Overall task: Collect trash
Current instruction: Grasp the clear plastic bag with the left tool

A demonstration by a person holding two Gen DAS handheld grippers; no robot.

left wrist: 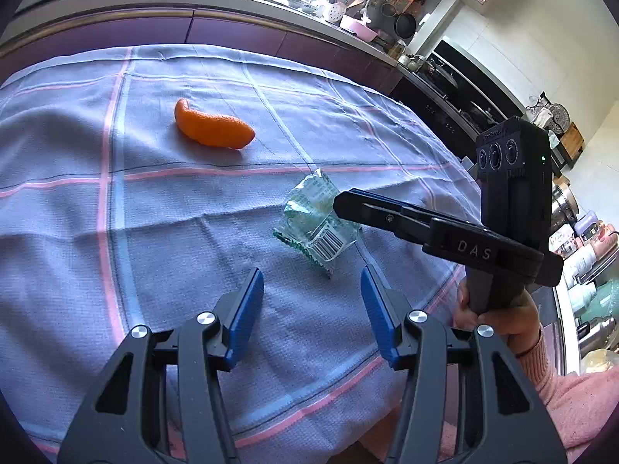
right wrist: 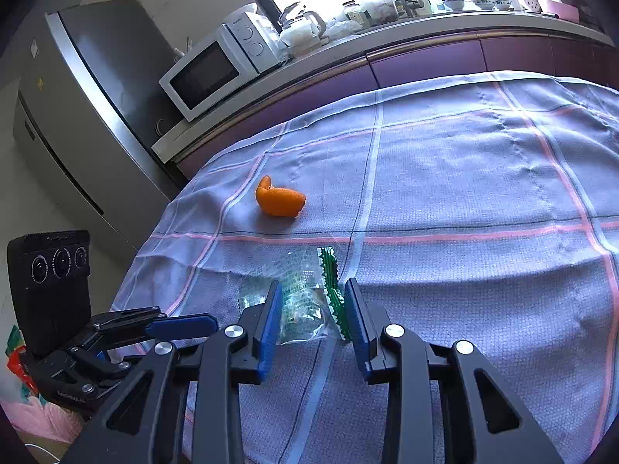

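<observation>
- A clear plastic wrapper (left wrist: 315, 221) with green serrated edges and a barcode lies crumpled on a tabletop (left wrist: 162, 232) covered with a lilac checked cloth, at about 1 o'clock from the left gripper (left wrist: 312, 303) in the left wrist view.
- The left gripper's blue pads stand apart over bare cloth, with nothing between them.
- The right gripper (right wrist: 312, 315) straddles the wrapper (right wrist: 305, 301): in its own view the crumpled film sits between the two blue pads, its green edge just beside the right-hand pad. Whether the pads press on it cannot be told.
- From the left wrist view the right gripper (left wrist: 342, 205) comes in from 3 o'clock, its black tip over the wrapper's far right side, gripped by a hand (left wrist: 499, 317) in a pink sleeve (left wrist: 572, 394).
- A piece of orange peel (left wrist: 212, 127) lies well apart from the wrapper, at 11 o'clock from the left gripper.
- Beyond the tabletop run purple cabinets, a white microwave (right wrist: 216, 69) and a steel fridge (right wrist: 77, 108).
</observation>
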